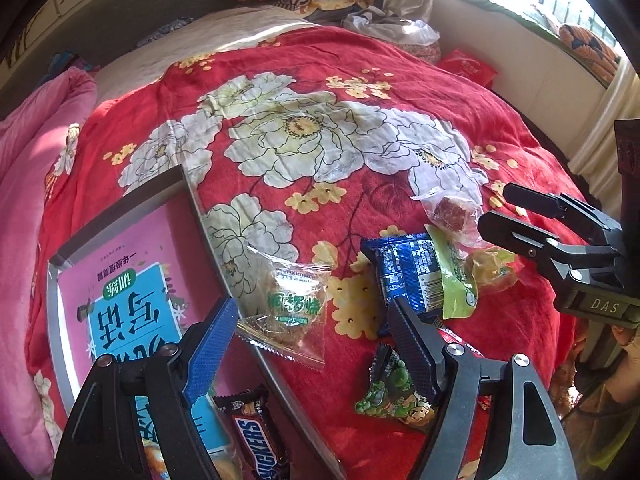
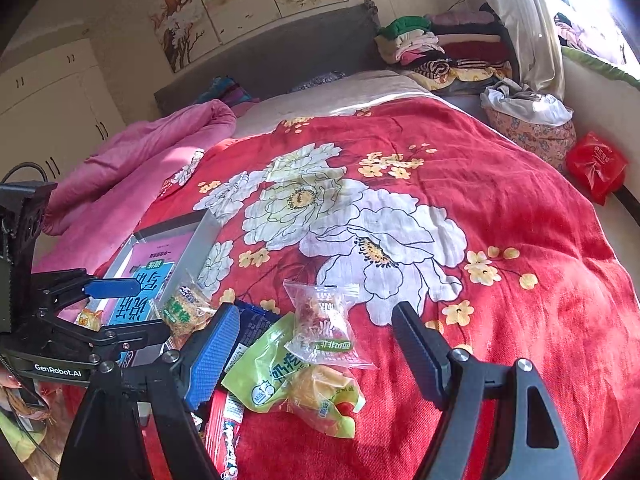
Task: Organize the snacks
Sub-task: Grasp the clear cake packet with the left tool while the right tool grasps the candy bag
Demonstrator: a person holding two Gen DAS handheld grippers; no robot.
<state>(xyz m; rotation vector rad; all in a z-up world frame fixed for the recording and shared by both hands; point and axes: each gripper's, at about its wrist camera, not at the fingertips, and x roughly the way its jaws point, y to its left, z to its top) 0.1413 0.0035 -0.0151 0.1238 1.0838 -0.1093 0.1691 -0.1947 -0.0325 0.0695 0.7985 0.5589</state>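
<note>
Below, left gripper [image 1: 312,320] held open and empty, clear cracker packet [image 1: 291,312] seen between its fingers, Snickers bar [image 1: 256,436] just under its blue finger, right gripper [image 2: 316,348] likewise released, clear red-candy packet [image 2: 324,328] lying between its fingers, green packet [image 2: 272,376] beside.

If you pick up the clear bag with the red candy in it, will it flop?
Probably. The clear bag looks thin and crinkly, so its edges should bend. It seems light, and the red candy inside may slide around.
</note>
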